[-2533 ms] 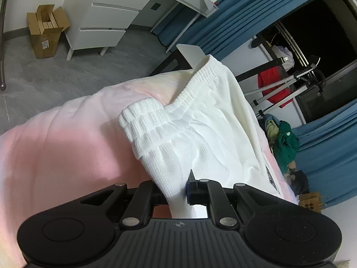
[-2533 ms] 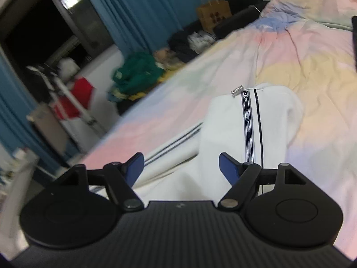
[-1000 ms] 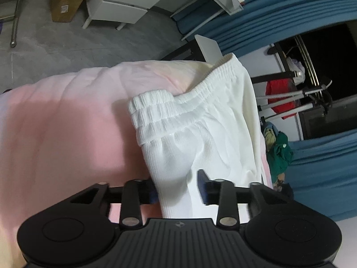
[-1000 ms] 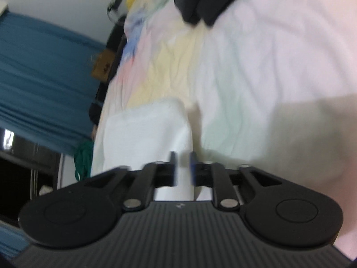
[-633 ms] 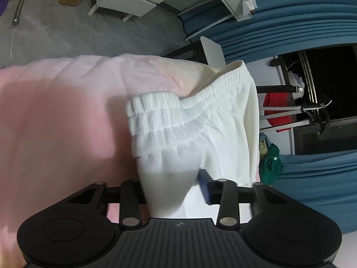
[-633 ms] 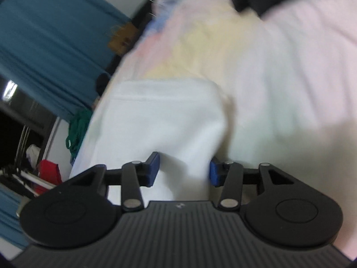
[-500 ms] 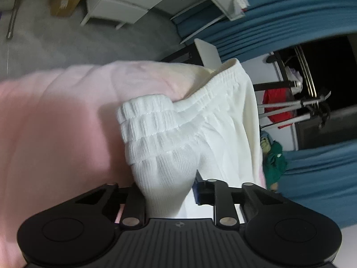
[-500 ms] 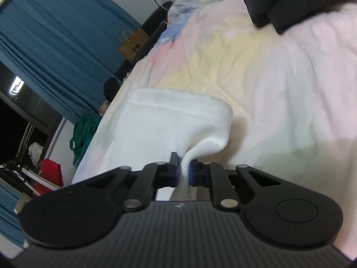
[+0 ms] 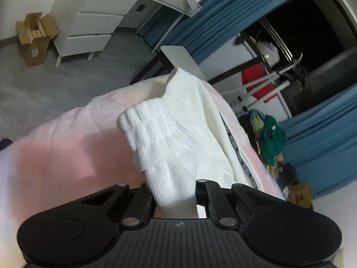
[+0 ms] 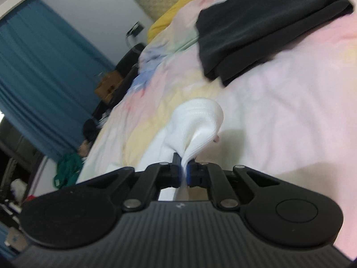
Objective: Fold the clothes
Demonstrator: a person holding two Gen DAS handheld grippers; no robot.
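- The white trousers point(image 9: 178, 138) were of ribbed knit, with a gathered elastic waistband in three puffed rows and a dark printed stripe down the side seam.
- The left gripper point(image 9: 174, 197) was clamped on the knit just below that waistband; its jaws had just been closing with the cloth between them, and the fabric rose straight ahead of it in a thick rounded fold.
- The rest of the garment ran forward and to the right of the left gripper, lying over the bed point(image 9: 55, 147), whose cover was soft and pastel: pink, pale yellow and white.
- The right gripper point(image 10: 182, 174) pinched a thin edge of the same white knit between its blue pads; its jaws had just been closing on it too.
- Ahead of the right gripper the cloth bulged into a smooth, rounded hump, lifted off the cover and trailing away to the left.
- Far ahead and to the right of that gripper lay a folded black garment point(image 10: 263, 24), flat and matte.
- Beyond the left gripper, past the bed's edge, stood a white drawer unit point(image 9: 89, 22) and an open cardboard box point(image 9: 33, 38) on grey floor.
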